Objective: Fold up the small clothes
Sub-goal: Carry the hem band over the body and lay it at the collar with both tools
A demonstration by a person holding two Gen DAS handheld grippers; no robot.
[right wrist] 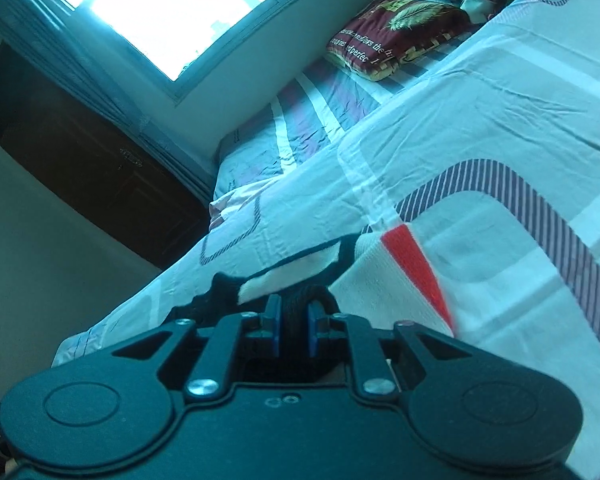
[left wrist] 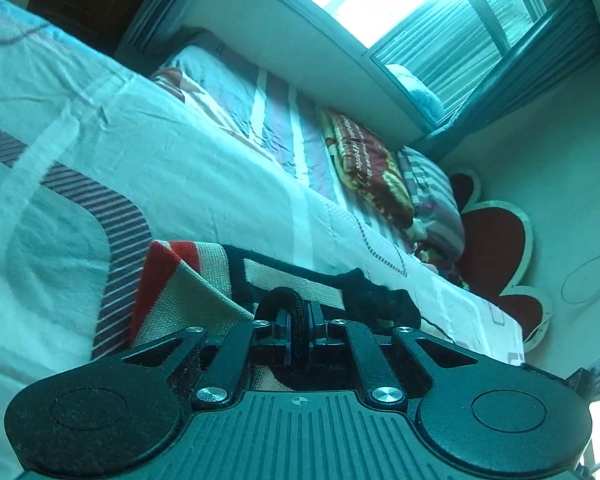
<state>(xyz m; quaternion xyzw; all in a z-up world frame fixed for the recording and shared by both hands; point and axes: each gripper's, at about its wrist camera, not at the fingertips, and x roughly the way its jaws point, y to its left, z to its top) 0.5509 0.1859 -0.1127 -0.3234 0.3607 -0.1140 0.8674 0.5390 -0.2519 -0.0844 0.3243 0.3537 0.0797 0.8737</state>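
Note:
A small knit garment, cream with red and black bands, lies on the white patterned bed sheet right in front of both grippers. My left gripper is shut on the garment's black hem, which loops up over its fingertips. In the right wrist view the same garment spreads to the right on the sheet. My right gripper has its jaws a little apart, and the black hem sits loosely between the blue pads.
A maroon printed blanket and striped pillows lie at the bed's far end by a red flower-shaped headboard. A bright window and a dark wardrobe stand beyond the bed's far side.

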